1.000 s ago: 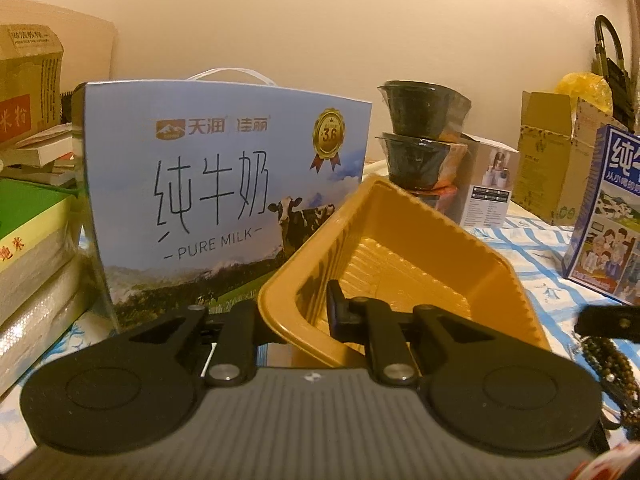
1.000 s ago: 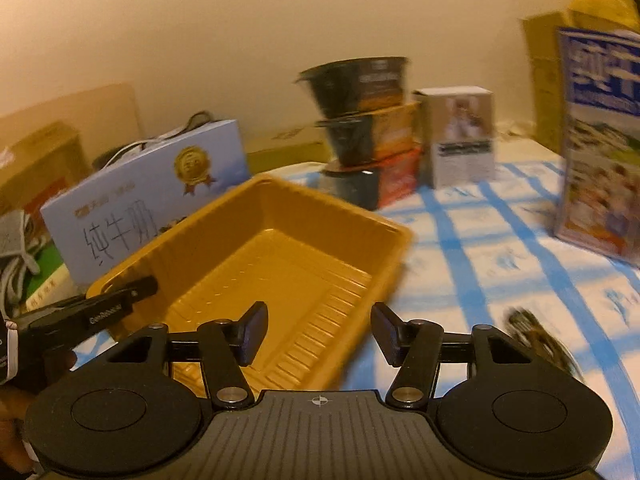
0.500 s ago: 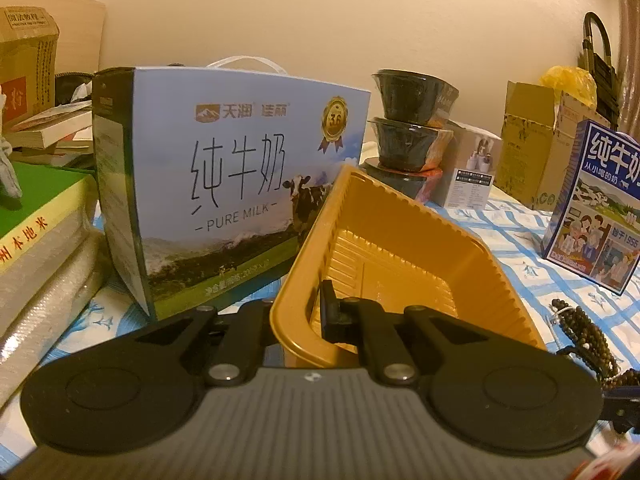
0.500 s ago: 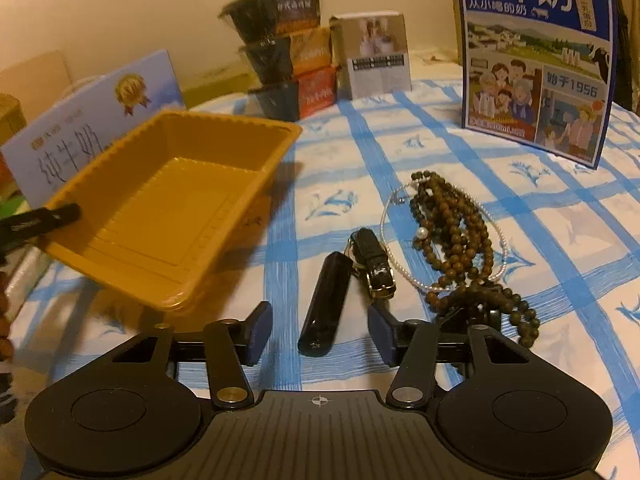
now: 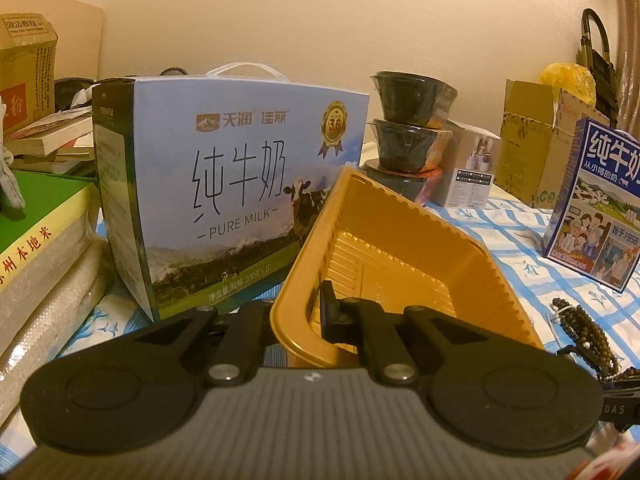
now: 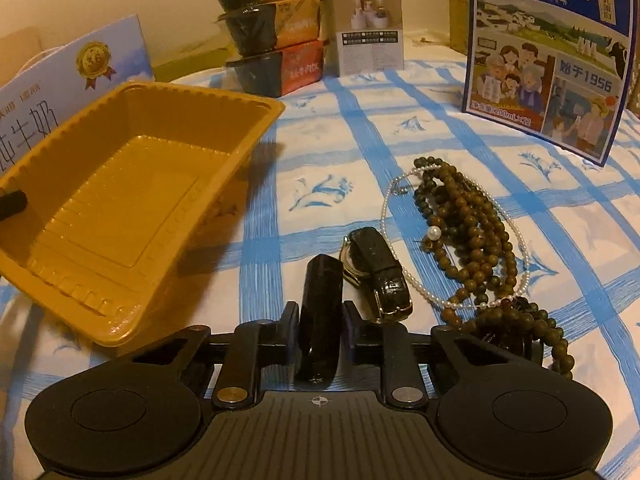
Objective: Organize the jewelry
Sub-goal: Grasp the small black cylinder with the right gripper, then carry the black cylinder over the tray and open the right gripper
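My left gripper (image 5: pixel 304 312) is shut on the near rim of the yellow plastic tray (image 5: pixel 400 248), one finger inside and one outside, holding it tilted above the cloth. In the right wrist view the tray (image 6: pixel 120 184) sits at the left with nothing in it. My right gripper (image 6: pixel 320 312) is low over the blue-checked cloth. Its jaws are closing on the black strap of a gold-cased watch (image 6: pixel 376 268), and the strap fills the gap between them. A pile of brown beads (image 6: pixel 468 216) and a thin pearl strand (image 6: pixel 400 192) lie just right of the watch.
A large blue milk carton (image 5: pixel 240 184) stands behind the tray, with books (image 5: pixel 36 232) to its left. Stacked black bowls (image 6: pixel 272 28) and a small white box (image 6: pixel 368 32) are at the back. A second milk carton (image 6: pixel 548 52) stands at the far right.
My right gripper has tipped down and dropped onto the watch, and its jaws have narrowed around the strap. The left gripper with the tray shifted a little at first, then held still.
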{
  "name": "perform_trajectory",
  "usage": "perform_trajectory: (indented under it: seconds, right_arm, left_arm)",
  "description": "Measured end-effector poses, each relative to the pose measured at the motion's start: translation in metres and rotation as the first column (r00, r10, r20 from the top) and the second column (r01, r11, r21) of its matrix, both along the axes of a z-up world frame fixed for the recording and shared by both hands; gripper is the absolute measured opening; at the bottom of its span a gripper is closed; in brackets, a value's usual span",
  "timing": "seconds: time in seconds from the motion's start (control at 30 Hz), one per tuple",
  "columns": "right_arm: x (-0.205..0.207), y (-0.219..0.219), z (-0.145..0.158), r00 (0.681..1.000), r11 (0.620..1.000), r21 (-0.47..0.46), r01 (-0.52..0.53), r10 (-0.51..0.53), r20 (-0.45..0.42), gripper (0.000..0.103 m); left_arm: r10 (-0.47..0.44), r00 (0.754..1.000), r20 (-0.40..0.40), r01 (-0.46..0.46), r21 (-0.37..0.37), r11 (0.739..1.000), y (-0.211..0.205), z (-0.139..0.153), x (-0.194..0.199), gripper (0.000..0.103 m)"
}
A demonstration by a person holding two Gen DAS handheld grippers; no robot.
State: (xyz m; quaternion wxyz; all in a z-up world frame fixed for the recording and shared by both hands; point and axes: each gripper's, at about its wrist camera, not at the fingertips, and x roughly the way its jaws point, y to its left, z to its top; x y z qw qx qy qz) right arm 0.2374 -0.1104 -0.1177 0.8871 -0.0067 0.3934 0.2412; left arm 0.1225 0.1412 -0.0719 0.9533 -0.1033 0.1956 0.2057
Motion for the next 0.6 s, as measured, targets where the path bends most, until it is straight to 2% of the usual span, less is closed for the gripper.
perform_trajectory:
  seconds: [0.2, 0.37, 0.47, 0.6]
  right_arm:
    - [0.0, -0.013, 0.016, 0.998, 0.986, 0.163, 0.047, -0.039, -0.056, 0.02]
    - [-0.004, -0.012, 0.043, 1.0, 0.965, 0.261, 0.028, -0.023, -0.021, 0.02]
    - [-0.005, -0.002, 0.054, 1.0, 0.956, 0.293, -0.014, 0.015, -0.001, 0.02]
    - [-0.003, 0.021, 0.058, 0.996, 0.954, 0.288, -0.083, 0.083, 0.013, 0.02]
  left_arm:
    - [-0.002, 1.0, -0.004, 0.002, 0.003, 1.0, 0.0, -0.002, 0.001, 0.008]
    - [-0.004, 1.0, -0.006, 0.004, 0.006, 1.0, 0.001, -0.002, 0.001, 0.008]
    - [-0.004, 1.0, -0.007, 0.004, 0.008, 1.0, 0.001, -0.002, 0.001, 0.008]
    - [-0.005, 1.0, -0.01, 0.006, 0.013, 1.0, 0.001, -0.002, 0.002, 0.008]
